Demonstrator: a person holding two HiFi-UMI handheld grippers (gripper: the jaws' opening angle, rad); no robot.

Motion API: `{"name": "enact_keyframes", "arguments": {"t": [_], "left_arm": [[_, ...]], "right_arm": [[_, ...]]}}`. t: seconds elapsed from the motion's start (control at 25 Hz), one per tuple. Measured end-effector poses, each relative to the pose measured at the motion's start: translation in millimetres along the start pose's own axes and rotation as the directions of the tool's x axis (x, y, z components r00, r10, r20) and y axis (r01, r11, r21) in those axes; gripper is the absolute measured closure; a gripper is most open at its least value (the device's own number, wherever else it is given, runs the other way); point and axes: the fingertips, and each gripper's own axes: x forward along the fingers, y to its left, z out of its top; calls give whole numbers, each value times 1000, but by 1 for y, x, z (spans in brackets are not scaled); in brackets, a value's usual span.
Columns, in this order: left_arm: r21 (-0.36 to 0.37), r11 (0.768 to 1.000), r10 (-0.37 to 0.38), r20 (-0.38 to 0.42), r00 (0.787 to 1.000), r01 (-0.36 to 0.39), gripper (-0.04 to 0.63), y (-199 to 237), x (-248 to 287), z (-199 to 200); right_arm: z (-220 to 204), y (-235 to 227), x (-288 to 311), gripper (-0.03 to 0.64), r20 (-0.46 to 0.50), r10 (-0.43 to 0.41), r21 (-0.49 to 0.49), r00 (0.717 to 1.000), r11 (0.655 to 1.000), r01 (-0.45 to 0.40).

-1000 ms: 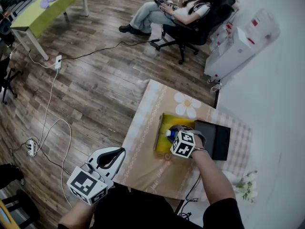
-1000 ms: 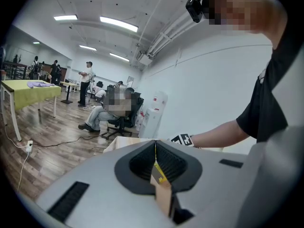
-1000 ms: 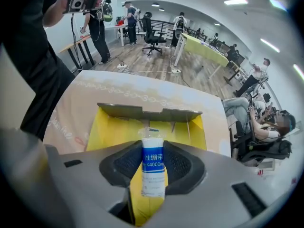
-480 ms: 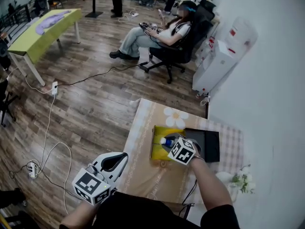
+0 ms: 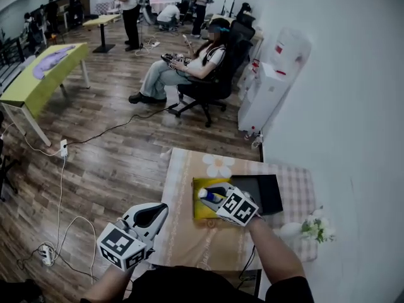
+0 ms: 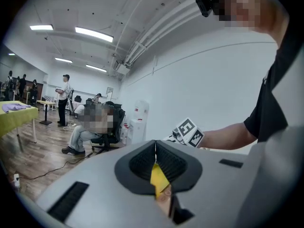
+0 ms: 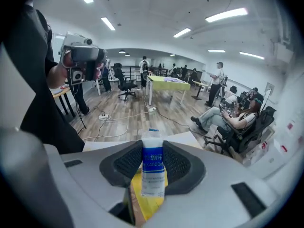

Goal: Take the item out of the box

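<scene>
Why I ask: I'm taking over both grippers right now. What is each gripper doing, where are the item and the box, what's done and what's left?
Right gripper: shut on the white packet with a blue label, held upright.
Left gripper: shut, empty, held off the table's near left corner.
Yellow box: open on the table, directly under the packet.
Done: packet gripped. Whether it has cleared the box's rim can't be told.
Left: probably lift it fully clear and set it on the table beside the box.

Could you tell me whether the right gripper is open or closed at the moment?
The right gripper is shut on the white-and-blue packet: its jaws press both sides.
</scene>
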Motion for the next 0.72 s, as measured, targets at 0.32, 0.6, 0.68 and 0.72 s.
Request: {"name": "enact_keyframes", "arguments": {"t": [0.32,0.6,0.68,0.72], "left_arm": [[40,998,-44,11,999,43,580,-14,5,12],[83,996,-42,23,999,40,580,-11,2,31],[80,996,-43,29,999,41,580,-12,4,36],[83,995,-49,33,998,47,580,-12,5,37]], "right_arm": [[43,25,-42,476,204,8,80,979,997,-24],[81,37,-93,477,382,-8,119,924,992,-40],[92,38,-109,477,429,-20,122,903,992,-36],[97,38,-116,477,450,-26,123,893,992,-34]]}}
